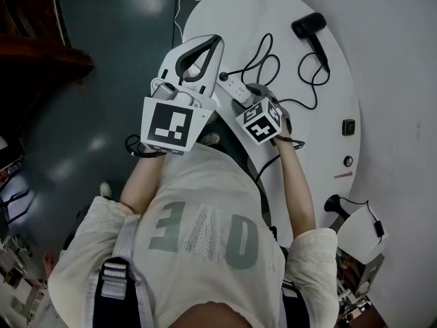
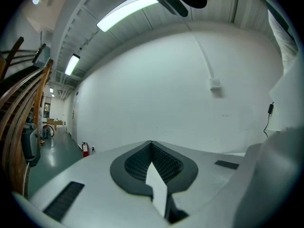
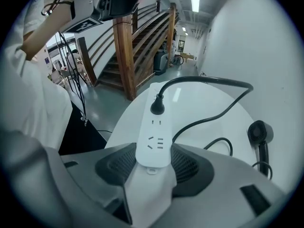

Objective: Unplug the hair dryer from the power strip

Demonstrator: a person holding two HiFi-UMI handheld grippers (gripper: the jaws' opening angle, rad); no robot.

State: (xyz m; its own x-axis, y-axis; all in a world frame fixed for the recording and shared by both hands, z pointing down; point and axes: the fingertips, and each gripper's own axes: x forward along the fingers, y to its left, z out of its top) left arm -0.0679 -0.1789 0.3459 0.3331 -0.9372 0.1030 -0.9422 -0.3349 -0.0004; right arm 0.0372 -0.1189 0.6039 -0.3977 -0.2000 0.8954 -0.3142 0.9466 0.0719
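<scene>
A white power strip (image 3: 154, 127) lies on the round white table (image 1: 225, 19), with a black plug (image 3: 157, 106) seated in its far socket. The plug's black cord (image 1: 307, 80) loops across the table to a black hair dryer (image 1: 311, 29), which lies at the far side. My right gripper (image 3: 153, 148) points steeply down and is shut on the strip's near end, its pads against both long sides. Seen from the head view, that gripper (image 1: 254, 96) sits just behind the strip (image 1: 235, 87). My left gripper (image 1: 215, 43) is held up off the table, shut and empty, facing a white wall (image 2: 190, 89).
A wooden staircase (image 3: 128, 46) rises beyond the table's left edge over a dark green floor (image 1: 102, 60). A second black device (image 1: 334, 203) with a cable sits near my right elbow. Wall switches (image 1: 349, 126) show at the right. A red fire extinguisher (image 2: 85, 149) stands far off.
</scene>
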